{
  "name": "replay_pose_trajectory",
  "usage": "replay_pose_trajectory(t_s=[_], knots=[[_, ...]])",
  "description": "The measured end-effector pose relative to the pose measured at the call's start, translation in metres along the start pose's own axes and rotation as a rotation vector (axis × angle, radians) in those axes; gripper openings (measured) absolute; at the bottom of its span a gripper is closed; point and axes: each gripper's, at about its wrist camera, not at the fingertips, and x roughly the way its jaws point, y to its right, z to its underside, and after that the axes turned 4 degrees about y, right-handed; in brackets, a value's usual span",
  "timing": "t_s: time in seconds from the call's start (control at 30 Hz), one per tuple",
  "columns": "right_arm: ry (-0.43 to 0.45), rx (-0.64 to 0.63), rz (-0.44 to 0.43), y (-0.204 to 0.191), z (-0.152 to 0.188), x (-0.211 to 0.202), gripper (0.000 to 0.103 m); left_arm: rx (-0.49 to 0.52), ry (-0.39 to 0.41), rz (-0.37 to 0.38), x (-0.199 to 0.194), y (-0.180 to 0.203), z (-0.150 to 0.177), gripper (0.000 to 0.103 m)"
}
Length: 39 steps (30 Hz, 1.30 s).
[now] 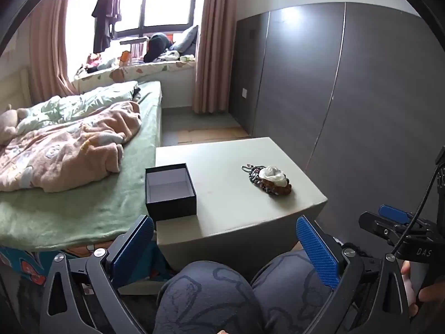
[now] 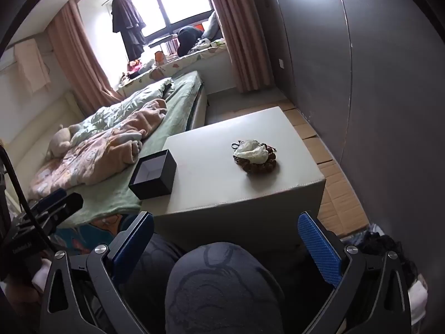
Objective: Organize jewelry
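A small heap of jewelry (image 1: 268, 179) (image 2: 254, 157), dark bead strands with a pale whitish piece on top, lies on a pale cube-shaped stool (image 1: 236, 211) (image 2: 217, 194). At the stool's left edge stands an open black box (image 1: 169, 192) (image 2: 153, 175) with a white lining and nothing inside. My left gripper (image 1: 225, 243) is open, held back over the person's knees (image 1: 222, 292), short of the stool. My right gripper (image 2: 225, 242) is open too, also above the knees with nothing between its blue pads (image 2: 319, 247). Each gripper shows at the edge of the other's view.
A bed (image 1: 83, 189) with a green sheet and a pink blanket runs along the stool's left side. A grey wardrobe wall (image 1: 361, 97) stands to the right. Flattened cardboard (image 2: 333, 189) covers the floor between stool and wardrobe. A window seat with clutter lies beyond.
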Motion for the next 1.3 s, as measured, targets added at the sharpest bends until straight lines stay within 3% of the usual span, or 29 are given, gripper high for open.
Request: replay_pose_trajectory(t_s=[0.43, 1.3], knots=[[0.029, -0.042, 0.049, -0.013, -0.004, -0.006, 0.103, 0.003, 0.033, -0.003, -0.007, 0.001, -0.004, 0.102], [0.045, -0.074, 0.050, -0.020, -0.010, -0.011, 0.103, 0.007, 0.073, 0.007, -0.022, -0.001, -0.007, 0.102]])
